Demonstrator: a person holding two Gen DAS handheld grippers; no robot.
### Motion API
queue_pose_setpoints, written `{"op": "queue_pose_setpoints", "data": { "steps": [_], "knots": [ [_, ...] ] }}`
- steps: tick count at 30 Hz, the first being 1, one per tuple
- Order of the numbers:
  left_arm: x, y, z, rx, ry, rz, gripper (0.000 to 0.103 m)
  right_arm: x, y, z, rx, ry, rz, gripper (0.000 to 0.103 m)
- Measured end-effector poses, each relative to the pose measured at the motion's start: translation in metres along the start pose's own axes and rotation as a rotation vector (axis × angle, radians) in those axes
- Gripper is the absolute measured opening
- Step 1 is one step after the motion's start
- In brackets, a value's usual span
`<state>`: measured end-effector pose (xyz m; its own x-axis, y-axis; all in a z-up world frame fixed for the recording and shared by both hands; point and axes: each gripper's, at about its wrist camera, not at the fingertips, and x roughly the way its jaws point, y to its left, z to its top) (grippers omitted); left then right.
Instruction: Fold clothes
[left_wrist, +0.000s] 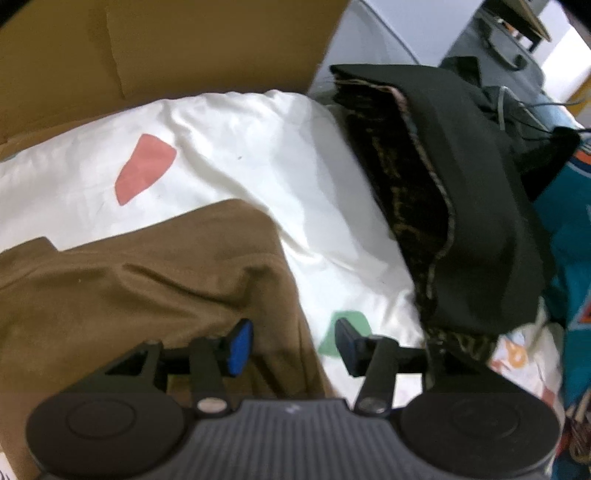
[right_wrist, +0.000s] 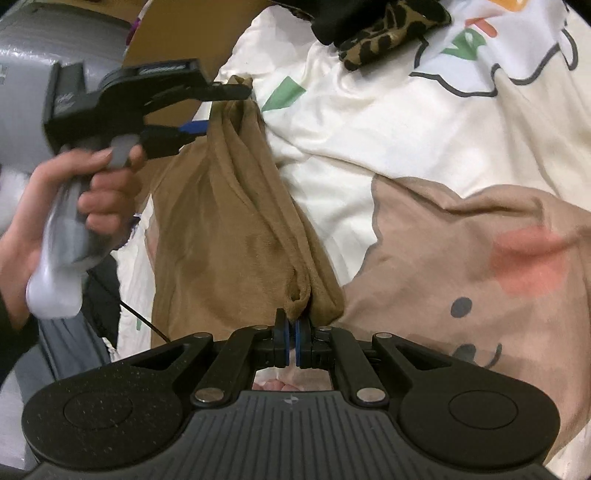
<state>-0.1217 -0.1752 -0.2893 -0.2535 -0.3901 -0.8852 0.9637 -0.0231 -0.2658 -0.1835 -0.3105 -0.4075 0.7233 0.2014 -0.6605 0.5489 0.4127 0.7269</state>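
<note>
Right wrist view: right gripper (right_wrist: 292, 341) pinched tight on brown garment (right_wrist: 236, 236) edge, lying bunched on white bedsheet (right_wrist: 369, 122) | left gripper (left_wrist: 291, 345) jaws apart, empty, over far end | risk: loose far end sags, fold goes crooked.

Two claws (right_wrist: 291, 341), one brown garment (right_wrist: 236, 236)

You won't find readable text here — the printed bedsheet (right_wrist: 424, 122) shows green and orange letter-like shapes near its top edge, cut off and unreadable. The left gripper (right_wrist: 221, 110) carries a small label on its body — too blurred to read.
</note>
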Motion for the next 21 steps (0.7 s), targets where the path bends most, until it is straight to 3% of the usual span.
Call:
{"op": "queue_pose_setpoints", "data": {
  "steps": [9,14,16,21],
  "knots": [
    [-0.045,0.032,-0.023,-0.001,-0.008,-0.043,0.06,-0.02,0.017,0.005,-0.075,-0.026,-0.019,0.008],
    [-0.07,0.053,-0.041,0.004,-0.009,-0.015,0.062,-0.023,0.026,0.009,-0.096,-0.055,-0.027,0.008],
    [-0.079,0.062,-0.049,0.033,-0.002,0.002,0.064,-0.022,0.03,0.011,-0.1,-0.059,-0.033,0.014],
    [-0.097,0.087,-0.072,0.081,0.04,0.053,0.065,-0.011,0.034,0.013,-0.133,-0.043,-0.095,0.015]
  ]
}}
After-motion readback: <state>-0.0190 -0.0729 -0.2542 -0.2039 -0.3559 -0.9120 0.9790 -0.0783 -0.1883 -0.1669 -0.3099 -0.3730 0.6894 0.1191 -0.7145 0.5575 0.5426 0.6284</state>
